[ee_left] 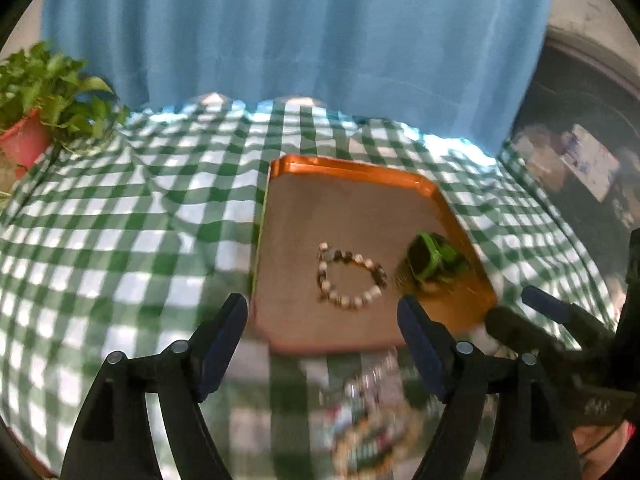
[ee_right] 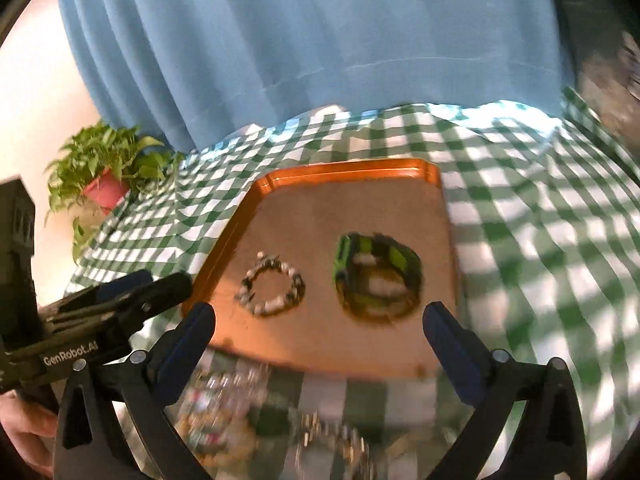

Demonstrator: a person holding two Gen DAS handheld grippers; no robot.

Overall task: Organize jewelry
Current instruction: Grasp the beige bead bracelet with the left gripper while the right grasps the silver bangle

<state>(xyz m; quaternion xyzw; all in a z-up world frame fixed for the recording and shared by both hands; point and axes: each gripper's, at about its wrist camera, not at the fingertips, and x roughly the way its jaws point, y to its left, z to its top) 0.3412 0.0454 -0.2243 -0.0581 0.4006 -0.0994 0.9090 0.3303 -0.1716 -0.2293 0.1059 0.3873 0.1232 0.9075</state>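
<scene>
Both of our grippers stand with their jaws spread wide and nothing between them. Nearest us, just beneath the left gripper [ee_left: 322,312], a blurred heap of beaded jewelry [ee_left: 372,428] lies on the green-and-white checked cloth [ee_left: 120,220]; from the right gripper [ee_right: 318,320] we see the same heap [ee_right: 280,420] smeared by motion, too soft to sort piece from piece.

Just ahead of both sets of fingertips sits the orange tray [ee_left: 356,170], its near edge almost level with them. On it, straight ahead of the left gripper, rests a bracelet of pale and dark beads [ee_left: 350,276]. Beside that, ahead of the left gripper's right finger, lies a green-and-black watch [ee_left: 434,258]. From the right wrist view the bracelet [ee_right: 272,290] lies ahead and to the left, the watch [ee_right: 378,276] nearly dead ahead, the two near each other but apart.

Farther off to the left stands a potted plant [ee_left: 44,108] at the cloth's edge, and behind everything hangs a blue curtain [ee_left: 300,28].
</scene>
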